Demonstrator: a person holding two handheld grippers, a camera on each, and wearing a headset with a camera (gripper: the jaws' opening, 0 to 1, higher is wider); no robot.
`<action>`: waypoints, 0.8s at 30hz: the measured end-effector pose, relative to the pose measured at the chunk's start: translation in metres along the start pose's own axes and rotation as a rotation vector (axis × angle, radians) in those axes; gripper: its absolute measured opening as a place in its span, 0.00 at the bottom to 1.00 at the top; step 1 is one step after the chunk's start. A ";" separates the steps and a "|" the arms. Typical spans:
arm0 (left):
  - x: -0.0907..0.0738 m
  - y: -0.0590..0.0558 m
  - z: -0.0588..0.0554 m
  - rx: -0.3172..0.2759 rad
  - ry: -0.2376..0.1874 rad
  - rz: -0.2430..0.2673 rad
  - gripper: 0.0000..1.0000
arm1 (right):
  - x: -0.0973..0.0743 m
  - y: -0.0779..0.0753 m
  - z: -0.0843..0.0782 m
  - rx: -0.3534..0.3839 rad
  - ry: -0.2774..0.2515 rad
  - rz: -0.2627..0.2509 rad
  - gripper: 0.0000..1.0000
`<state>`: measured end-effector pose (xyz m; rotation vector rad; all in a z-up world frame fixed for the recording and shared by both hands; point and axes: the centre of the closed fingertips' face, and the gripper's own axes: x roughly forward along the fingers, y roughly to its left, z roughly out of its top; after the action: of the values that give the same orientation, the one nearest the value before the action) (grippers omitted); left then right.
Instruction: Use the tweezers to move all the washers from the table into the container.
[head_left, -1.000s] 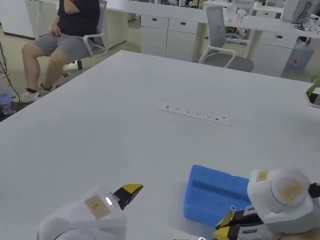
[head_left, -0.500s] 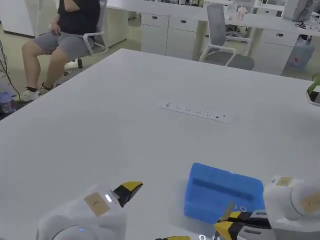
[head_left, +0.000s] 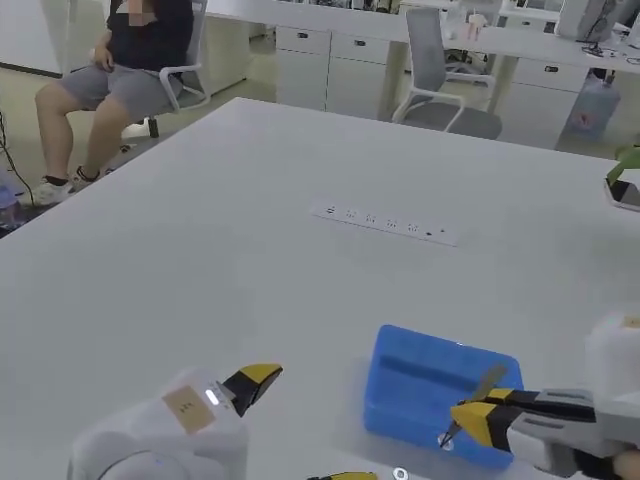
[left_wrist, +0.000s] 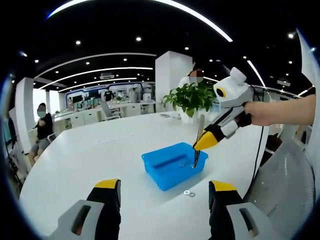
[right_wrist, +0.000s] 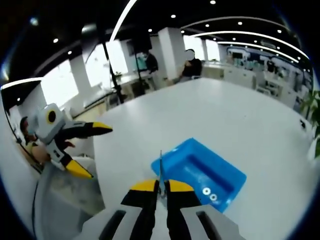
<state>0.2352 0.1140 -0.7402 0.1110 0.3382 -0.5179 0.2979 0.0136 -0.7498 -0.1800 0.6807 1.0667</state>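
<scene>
The container (head_left: 410, 385) is being seen as solid bright blue. The table (head_left: 250, 250) is being seen as plain pale grey-white. White bodies and yellow-tipped black jaws are being shown by the left gripper (left_wrist: 164, 187) and the right gripper (right_wrist: 162, 186). The washers (left_wrist: 189, 193) and tweezers (right_wrist: 161, 175) are being seen as silvery.

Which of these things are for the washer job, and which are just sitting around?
For the job:
- tweezers, held in the right hand-held gripper
- blue container
- washers on the table beside it
- washers already inside it

Just lying about:
- power strip
- potted plant
- office chair
</scene>
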 end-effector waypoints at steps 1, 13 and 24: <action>0.000 0.000 0.000 0.001 -0.001 0.001 0.72 | -0.001 -0.001 0.003 -0.005 -0.003 -0.003 0.03; -0.001 0.001 0.002 -0.003 -0.008 0.009 0.72 | 0.006 -0.027 0.031 -0.031 -0.030 -0.037 0.03; -0.001 0.003 0.002 -0.006 -0.009 0.012 0.72 | 0.019 -0.042 0.031 -0.002 -0.022 -0.047 0.03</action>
<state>0.2364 0.1167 -0.7383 0.1053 0.3304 -0.5056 0.3526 0.0211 -0.7442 -0.1848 0.6532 1.0234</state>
